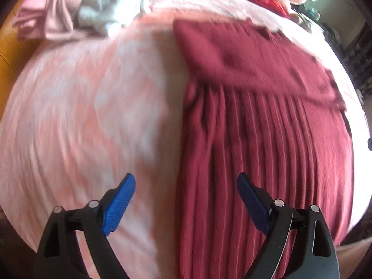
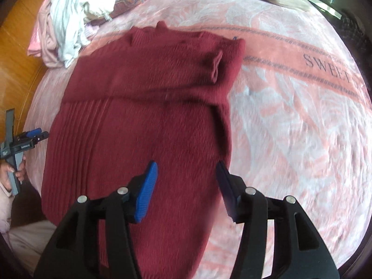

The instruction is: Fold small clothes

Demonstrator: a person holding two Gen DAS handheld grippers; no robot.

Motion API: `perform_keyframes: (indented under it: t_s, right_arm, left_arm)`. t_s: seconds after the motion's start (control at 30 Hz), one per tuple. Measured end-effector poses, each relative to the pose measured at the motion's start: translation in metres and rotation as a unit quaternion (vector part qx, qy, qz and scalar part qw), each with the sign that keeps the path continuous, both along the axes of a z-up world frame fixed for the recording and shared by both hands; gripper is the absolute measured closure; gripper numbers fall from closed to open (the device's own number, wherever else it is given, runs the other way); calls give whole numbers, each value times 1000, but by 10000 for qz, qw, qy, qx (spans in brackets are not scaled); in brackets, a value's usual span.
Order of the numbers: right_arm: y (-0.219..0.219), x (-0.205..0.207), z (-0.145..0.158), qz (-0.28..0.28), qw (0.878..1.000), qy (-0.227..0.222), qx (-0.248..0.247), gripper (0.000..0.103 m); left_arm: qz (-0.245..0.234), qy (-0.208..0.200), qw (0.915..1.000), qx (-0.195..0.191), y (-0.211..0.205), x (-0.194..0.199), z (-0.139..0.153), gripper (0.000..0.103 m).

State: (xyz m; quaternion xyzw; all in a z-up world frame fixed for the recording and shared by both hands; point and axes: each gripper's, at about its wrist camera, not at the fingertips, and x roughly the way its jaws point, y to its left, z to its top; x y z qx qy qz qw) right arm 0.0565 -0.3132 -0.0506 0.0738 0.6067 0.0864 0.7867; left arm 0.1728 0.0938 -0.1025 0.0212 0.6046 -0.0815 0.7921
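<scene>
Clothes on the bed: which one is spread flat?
The dark red sweater, sleeves folded across it. The pink and white clothes lie heaped at the far corner.

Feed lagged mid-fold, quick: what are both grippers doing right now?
Left gripper: jaws open, holding nothing, above the maroon sweater's edge.
Right gripper: jaws open, empty, over the sweater.

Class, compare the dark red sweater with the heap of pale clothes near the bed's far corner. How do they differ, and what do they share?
The dark red sweater is spread flat with its top part folded over; the pale clothes are heaped and crumpled. The sweater is one ribbed, dark garment; the heap mixes white and light pink pieces. Both rest on the pink blanket.
</scene>
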Motion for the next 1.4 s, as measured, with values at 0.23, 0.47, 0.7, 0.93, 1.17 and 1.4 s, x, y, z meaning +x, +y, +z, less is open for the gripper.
perform_keyframes:
  t_s: [0.23, 0.47, 0.7, 0.93, 1.17, 1.4]
  right_arm:
    - [-1, -101, -24, -360, 9976, 505, 299, 40]
    - [9, -142, -50, -516, 9919, 977, 626, 40]
    - [35, -147, -70, -388, 9889, 1344, 498, 40]
    - [50, -148, -79, -304, 9891, 1429, 163, 40]
    - [65, -153, -81, -172, 9901, 1391, 13, 45]
    - [66, -149, -81, -240, 9888, 1376, 526, 91]
  left_arm:
    - [-321, 338, 9989, 23, 4, -81, -19, 14]
    - [-544, 587, 9967, -101, -6, -111, -31, 14]
    - [-481, 620, 9969, -28, -1, -123, -34, 14]
    - [-454, 743, 9962, -72, 2, -138, -39, 13]
    - [-427, 774, 9959, -165, 6, -176, -45, 17]
    - [-391, 681, 9957, -491, -8, -202, -32, 78]
